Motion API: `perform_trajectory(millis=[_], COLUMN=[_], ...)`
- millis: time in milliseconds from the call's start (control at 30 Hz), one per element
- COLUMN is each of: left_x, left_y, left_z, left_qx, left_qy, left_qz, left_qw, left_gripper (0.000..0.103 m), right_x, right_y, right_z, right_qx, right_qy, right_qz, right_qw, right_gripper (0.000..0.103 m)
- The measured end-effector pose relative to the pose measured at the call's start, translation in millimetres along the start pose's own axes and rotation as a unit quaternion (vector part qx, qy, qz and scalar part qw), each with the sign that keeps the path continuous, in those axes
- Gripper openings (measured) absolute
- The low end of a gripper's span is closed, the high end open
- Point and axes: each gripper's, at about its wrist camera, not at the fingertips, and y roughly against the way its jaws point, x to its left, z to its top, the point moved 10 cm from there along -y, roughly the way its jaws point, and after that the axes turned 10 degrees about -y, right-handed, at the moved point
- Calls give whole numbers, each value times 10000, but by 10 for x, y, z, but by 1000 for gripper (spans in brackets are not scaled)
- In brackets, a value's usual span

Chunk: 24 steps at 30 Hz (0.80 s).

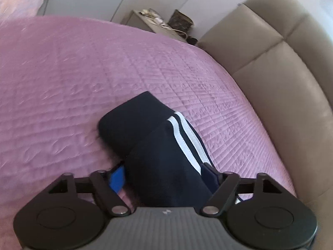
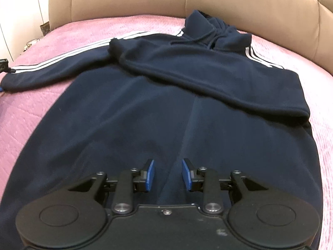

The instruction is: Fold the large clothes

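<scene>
So far the navy hoodie [image 2: 145, 108] lies flat on the pink bedspread [image 2: 25, 112]; one sleeve [image 2: 208, 79] is folded across the chest, the other [image 2: 52, 70] reaches toward the frame's left. Left gripper [image 1: 166, 175] straddles that cuff [image 1: 133, 120], grip unclear; right gripper [image 2: 168, 175] hovers part-open, empty, above the hem.

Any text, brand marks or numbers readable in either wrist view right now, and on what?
No readable words or numbers in either view.
Left gripper housing: a small pale emblem, a shape and no letters.
Navy hoodie: white stripes on the sleeves only; no logo or label shows.
Items on the bedside stand: too small and blurred to read.
Pink bedspread: a stitched pattern, no text.
</scene>
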Motion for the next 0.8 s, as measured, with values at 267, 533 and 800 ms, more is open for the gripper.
perform_trajectory(millis=[267,533,800], left_x=[-508,-2076,-3818], left_y=[244,1134,2027], left_z=[-42,-379,-1478], left_qx=[-435,-1104,-1228], left_qy=[-1057,-2599,-3374], left_qz=[-298,-1722,-3465], left_qw=[9930,9437,8666], left_gripper=[10,10,11], right_x=[-121,-235,-482], right_y=[164,454,790], right_z=[-1,220,672], right_qx=[-229,-688,-1296], right_qy=[-176,-349,-683], right_qz=[2,-5,-40], right_qw=[9996,9970,9892], right_gripper=[37,37,37])
